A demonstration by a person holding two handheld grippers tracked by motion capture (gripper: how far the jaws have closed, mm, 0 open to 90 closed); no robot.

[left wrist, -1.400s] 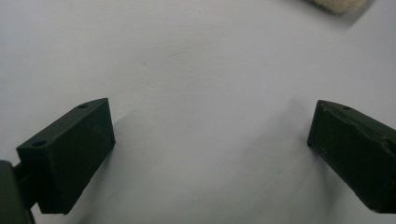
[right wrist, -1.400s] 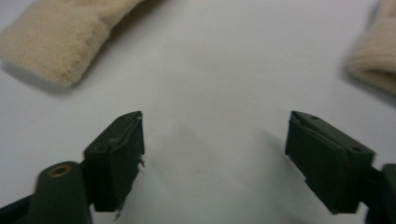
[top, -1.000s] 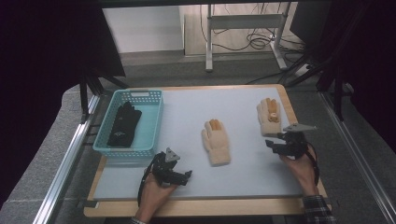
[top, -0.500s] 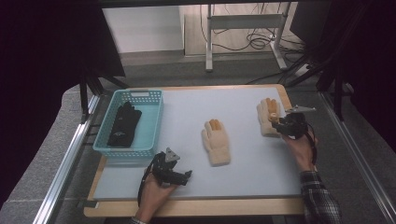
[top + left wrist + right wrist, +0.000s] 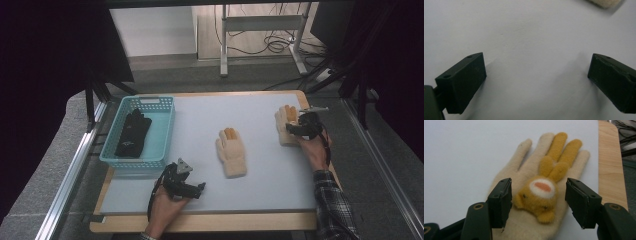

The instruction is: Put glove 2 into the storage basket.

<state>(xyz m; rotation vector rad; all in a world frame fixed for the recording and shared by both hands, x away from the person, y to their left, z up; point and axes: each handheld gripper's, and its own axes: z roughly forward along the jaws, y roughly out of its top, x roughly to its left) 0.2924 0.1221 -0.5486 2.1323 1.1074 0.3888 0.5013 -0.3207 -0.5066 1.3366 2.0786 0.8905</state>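
Observation:
A cream glove point(image 5: 283, 131) with an orange bunny patch point(image 5: 541, 192) lies at the right of the white mat. My right gripper point(image 5: 294, 128) point(image 5: 539, 183) hovers low over its palm. Its jaws have just been opening and now stand apart on either side of the bunny face, pads not pressing on it. A second, matching glove point(image 5: 231, 152) lies in the mat's middle, and its edge point(image 5: 605, 2) peeks in at the top of the left gripper view. My left gripper point(image 5: 199, 188) point(image 5: 536, 56) rests open near the front edge, with bare mat between its jaws.
A blue basket point(image 5: 166, 131) at the left holds a black glove point(image 5: 132, 132). The wooden table edge point(image 5: 610, 165) runs just right of the gripped-over glove. A metal rail point(image 5: 75, 165) borders the table's left side, and dark curtains hang around.
My right hand has moved away from me and leftward onto the right-hand glove. The left hand has stayed where it was.

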